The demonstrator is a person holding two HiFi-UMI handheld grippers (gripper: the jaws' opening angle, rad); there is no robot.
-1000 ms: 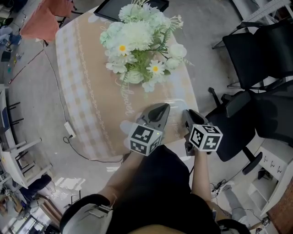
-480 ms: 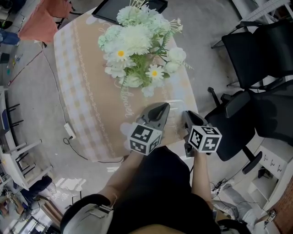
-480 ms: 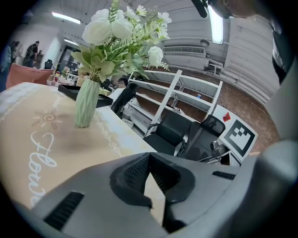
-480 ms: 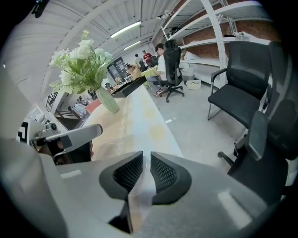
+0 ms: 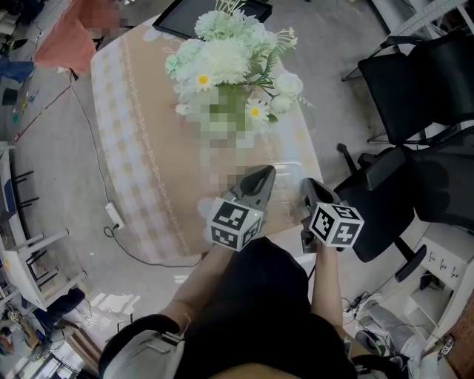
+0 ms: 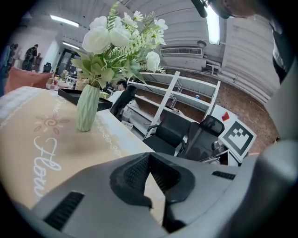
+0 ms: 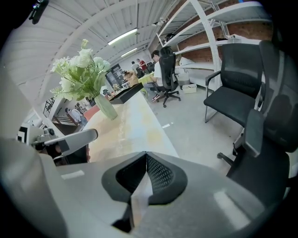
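A pale green vase (image 6: 87,110) of white and green flowers (image 5: 229,52) stands in the middle of a table (image 5: 133,133) under a beige checked cloth. Both grippers hover over the table's near end, side by side. My left gripper (image 5: 265,172) is shut with nothing in it, its tips meeting (image 6: 148,155) and pointing towards the vase. To its right, near the table's corner, my right gripper (image 5: 307,183) is also shut and empty (image 7: 146,154). The right gripper view has the vase (image 7: 106,106) far ahead and the left gripper (image 7: 65,139) at its left.
A black tray (image 5: 181,18) lies at the table's far end. Black office chairs (image 5: 415,81) (image 5: 392,200) stand to the right of the table, close to my right gripper. A cable (image 5: 111,215) runs over the floor on the left. White shelving (image 6: 177,93) stands behind.
The right gripper's jaws have closed a small gap and now touch. The left gripper has barely moved. The head view shifted slightly.
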